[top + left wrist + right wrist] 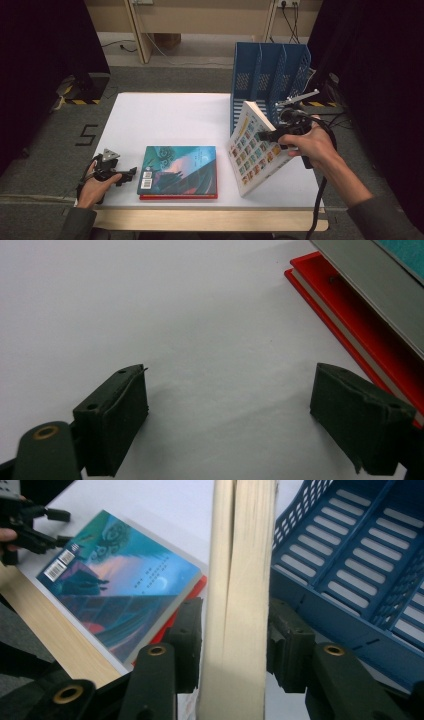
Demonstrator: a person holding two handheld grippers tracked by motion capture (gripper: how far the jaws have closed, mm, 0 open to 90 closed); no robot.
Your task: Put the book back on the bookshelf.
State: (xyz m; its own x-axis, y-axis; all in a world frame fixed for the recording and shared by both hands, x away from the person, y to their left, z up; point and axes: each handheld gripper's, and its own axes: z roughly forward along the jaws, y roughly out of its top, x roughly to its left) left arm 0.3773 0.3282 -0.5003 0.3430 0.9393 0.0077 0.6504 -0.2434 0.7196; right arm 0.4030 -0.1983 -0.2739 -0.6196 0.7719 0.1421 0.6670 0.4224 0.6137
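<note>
On the white table (165, 120), near the front edge: a book with a blue-green cover (179, 169), lying flat on top of a red book (178, 196) whose edge peeks out underneath. Same pair seen in the left gripper view, red book (350, 325) at the right with the grey underside of the upper one over it, and in the right gripper view, blue-green cover (120, 582) with barcodes at its corner.

Left gripper (131, 172) resting low at the front left of the table, just beside the stacked books, held in the left hand (95, 185). Jaws spread wide apart with bare table between them, gripping nothing.

Right gripper (267, 135) held up in the right hand (310, 145), clamped on a thick paperback (252, 150) with a grid of small pictures on its cover. Paperback tilted, lower corner down near the table's front right, top leaning toward the blue file rack (270, 75). In the right gripper view, jaws pressed against both sides of the paperback's page block (240, 595), rack (350, 565) just beside it.

Rack standing at the back right of the table, slots open toward the front.
</note>
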